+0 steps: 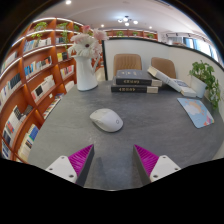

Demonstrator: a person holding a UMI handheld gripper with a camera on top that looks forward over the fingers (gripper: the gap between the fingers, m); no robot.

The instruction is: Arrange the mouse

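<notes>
While the gripper (113,160) hovers with fingers spread wide and empty, the white mouse (106,120) lies on the grey table (150,130), just ahead and slightly left. Its smooth, rounded shell could slip if the pads close off-centre.

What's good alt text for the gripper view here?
A white mouse lies on a grey table just ahead of the open claw, whose pink pads frame the near edge. Beyond the mouse are a stack of books, a white llama figure and a plant, with bookshelves along one side of the room.
</notes>
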